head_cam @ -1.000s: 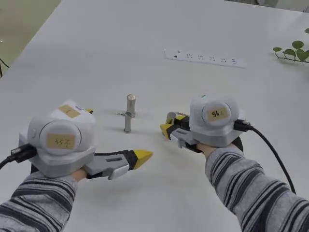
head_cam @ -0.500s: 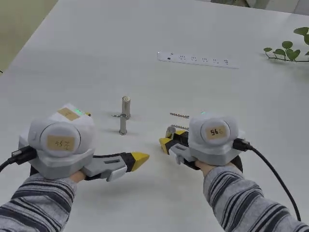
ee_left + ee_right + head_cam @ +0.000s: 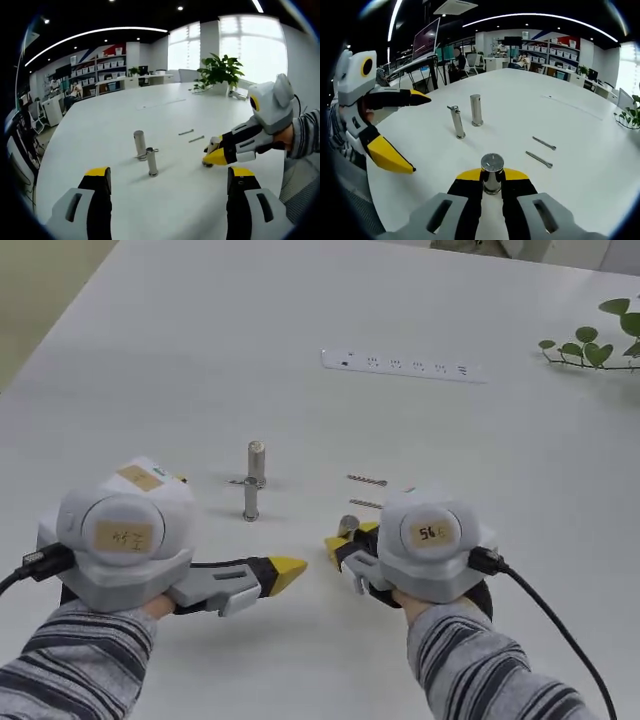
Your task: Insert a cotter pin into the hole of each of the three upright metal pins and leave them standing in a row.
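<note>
**Head view, with both gripper views.** Your right gripper [image 3: 343, 540] has its jaws drawn narrow on the held pin [image 3: 348, 526]. The pin stands upright between the yellow tips, low over the table [image 3: 200, 360], and its foot is hidden. In the right gripper view its round top sits just above the pads. Your left gripper [image 3: 283, 571] lies low at 9 o'clock of the right one, with its tip pointing toward it and not touching it. In the left gripper view its fingers [image 3: 97, 175] stand wide apart with nothing between them. At 11 o'clock of the held pin, two more pins stand upright, one just behind the other. The far pin [image 3: 256, 460] is bare. The near pin [image 3: 251, 498] has a cotter pin [image 3: 238, 481] across its upper end. Two loose cotter pins [image 3: 366, 480] lie flat and roughly parallel at 12 o'clock of the right gripper. They lie between it and the power strip [image 3: 400, 365], which is well apart on the far side. A plant [image 3: 590, 340] sits at 2 o'clock, far right.
</note>
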Motion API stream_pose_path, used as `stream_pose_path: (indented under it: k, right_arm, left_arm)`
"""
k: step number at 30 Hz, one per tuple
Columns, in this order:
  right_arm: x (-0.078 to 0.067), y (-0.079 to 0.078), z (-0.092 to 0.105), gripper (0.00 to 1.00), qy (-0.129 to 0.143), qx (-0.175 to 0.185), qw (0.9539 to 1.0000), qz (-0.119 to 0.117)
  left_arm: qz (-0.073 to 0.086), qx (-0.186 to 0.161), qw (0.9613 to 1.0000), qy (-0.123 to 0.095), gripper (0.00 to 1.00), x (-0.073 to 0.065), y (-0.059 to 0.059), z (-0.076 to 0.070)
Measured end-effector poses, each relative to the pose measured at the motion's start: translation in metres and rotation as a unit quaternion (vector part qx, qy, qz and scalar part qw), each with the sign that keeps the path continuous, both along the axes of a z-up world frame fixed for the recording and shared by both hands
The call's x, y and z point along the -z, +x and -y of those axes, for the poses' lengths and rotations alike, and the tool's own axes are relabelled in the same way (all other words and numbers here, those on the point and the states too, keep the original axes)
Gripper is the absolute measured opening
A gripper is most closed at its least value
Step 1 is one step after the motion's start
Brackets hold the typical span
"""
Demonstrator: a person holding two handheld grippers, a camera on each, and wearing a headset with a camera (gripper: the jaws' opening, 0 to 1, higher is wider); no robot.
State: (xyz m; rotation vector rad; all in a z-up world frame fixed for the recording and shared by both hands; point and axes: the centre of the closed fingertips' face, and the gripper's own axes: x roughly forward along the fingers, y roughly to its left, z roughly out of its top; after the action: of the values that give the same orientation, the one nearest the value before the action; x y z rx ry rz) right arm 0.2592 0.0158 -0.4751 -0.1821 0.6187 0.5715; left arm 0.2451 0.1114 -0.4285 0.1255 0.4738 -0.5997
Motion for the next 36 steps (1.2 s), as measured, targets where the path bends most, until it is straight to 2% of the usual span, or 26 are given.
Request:
stream_pose_path:
  k: [7, 9, 13, 19, 24, 30, 33, 36]
  right_arm:
    - [0.001, -0.001, -0.001, 0.09, -0.006, 0.0, 1.0, 0.004]
    - [0.001, -0.002, -0.001, 0.09, 0.0, -0.001, 1.0, 0.002]
    - [0.001, -0.005, -0.001, 0.17, -0.001, -0.013, 0.9999, -0.003]
    - [-0.006, -0.012, 0.003, 0.25, 0.003, -0.04, 0.9992, -0.006]
    - [-0.008, -0.017, 0.014, 0.31, -0.003, -0.051, 0.9986, -0.015]
    - [-0.008, -0.02, 0.025, 0.3, -0.004, -0.064, 0.9974, -0.033]
    - [-0.007, -0.019, 0.031, 0.3, -0.023, -0.088, 0.995, -0.041]
    - [-0.01, -0.012, 0.038, 0.3, -0.026, -0.091, 0.9946, -0.043]
  left_arm:
    - [-0.005, 0.004, 1.0, 0.001, 0.96, 0.002, -0.002, 0.002]
    - [-0.005, 0.005, 1.0, 0.001, 0.96, 0.002, -0.002, 0.003]
    - [-0.005, 0.005, 1.0, 0.003, 0.96, 0.004, -0.001, 0.002]
    - [-0.003, 0.004, 1.0, -0.005, 0.96, 0.001, -0.001, 0.003]
    - [-0.003, 0.004, 1.0, -0.007, 0.97, 0.0, -0.002, 0.004]
    - [-0.004, 0.004, 0.9999, -0.014, 0.97, -0.001, -0.002, 0.005]
    - [-0.002, 0.003, 0.9999, -0.017, 0.97, -0.002, -0.001, 0.005]
    - [-0.002, 0.003, 0.9998, -0.017, 0.96, -0.001, -0.001, 0.005]
